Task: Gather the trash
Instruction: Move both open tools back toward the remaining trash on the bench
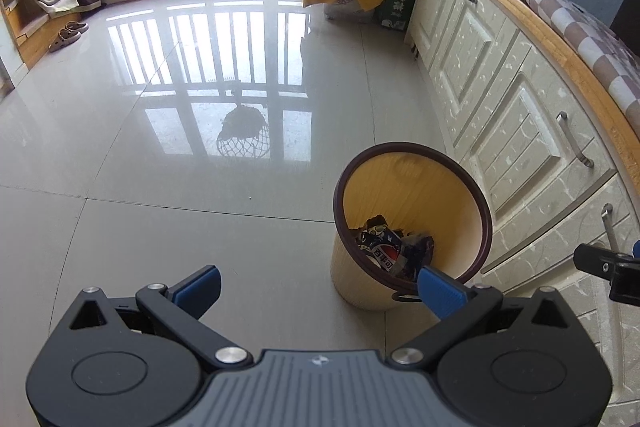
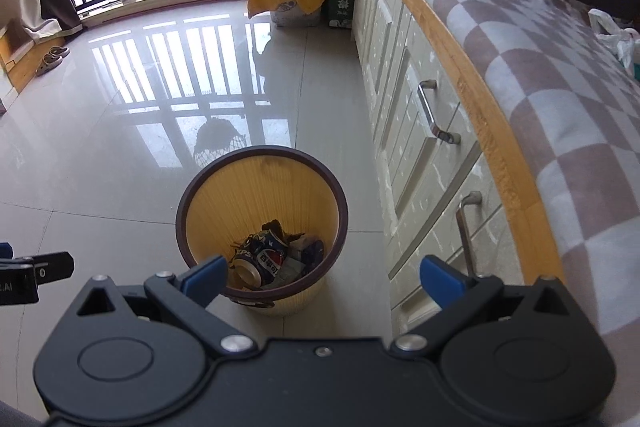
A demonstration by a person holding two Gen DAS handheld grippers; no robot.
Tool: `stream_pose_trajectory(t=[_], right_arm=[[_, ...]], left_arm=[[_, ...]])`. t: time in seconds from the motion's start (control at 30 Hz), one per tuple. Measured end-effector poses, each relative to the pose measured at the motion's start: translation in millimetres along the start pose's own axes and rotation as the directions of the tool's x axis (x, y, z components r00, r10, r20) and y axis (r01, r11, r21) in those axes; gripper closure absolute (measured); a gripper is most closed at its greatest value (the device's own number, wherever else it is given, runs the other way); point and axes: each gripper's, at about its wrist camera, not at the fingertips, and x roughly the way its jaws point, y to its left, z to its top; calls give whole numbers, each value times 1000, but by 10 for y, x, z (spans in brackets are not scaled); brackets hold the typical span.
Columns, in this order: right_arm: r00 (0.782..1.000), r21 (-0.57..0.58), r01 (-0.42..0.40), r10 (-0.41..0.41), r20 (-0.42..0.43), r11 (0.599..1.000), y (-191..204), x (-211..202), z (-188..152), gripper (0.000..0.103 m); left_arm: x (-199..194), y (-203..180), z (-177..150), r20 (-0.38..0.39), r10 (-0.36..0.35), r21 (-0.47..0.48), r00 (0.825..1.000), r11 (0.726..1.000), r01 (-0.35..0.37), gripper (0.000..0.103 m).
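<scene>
Both claws wide open, holding nothing: left claw (image 1: 318,291), right claw (image 2: 324,277). Looks like the gap between drops; floor around shows no loose litter, so next move likely means finding another piece. Trash bin (image 2: 262,163) sits lower centre in the right view, just ahead of the right claw; crushed Pepsi can (image 2: 260,261) and wrappers inside. In the left view it's lower right, beside the cabinets (image 1: 516,131).

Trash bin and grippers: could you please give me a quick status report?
Left gripper open, empty. Right gripper open, empty. Trash bin upright on floor beside cabinets, crushed can and wrappers inside. Nothing blocking.
</scene>
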Motion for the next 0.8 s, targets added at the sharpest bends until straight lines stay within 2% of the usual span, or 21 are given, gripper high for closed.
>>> stream_pose_trajectory(t=[0.23, 0.43, 0.63, 0.8], right_arm=[[996, 24, -14, 12, 93, 1000, -52, -502, -56, 0], [983, 14, -1, -2, 183, 1000, -126, -963, -79, 0], [957, 16, 31, -34, 288, 999, -329, -1477, -64, 0], [921, 44, 71, -82, 382, 997, -637, -1864, -14, 0]], left_arm=[[-489, 49, -77, 94, 3, -17, 996, 1000, -2, 0], [-912, 2, -95, 184, -20, -46, 983, 999, 29, 0], [-1294, -197, -85, 291, -45, -47, 956, 997, 61, 0], [-1534, -513, -36, 376, -89, -17, 923, 995, 103, 0]])
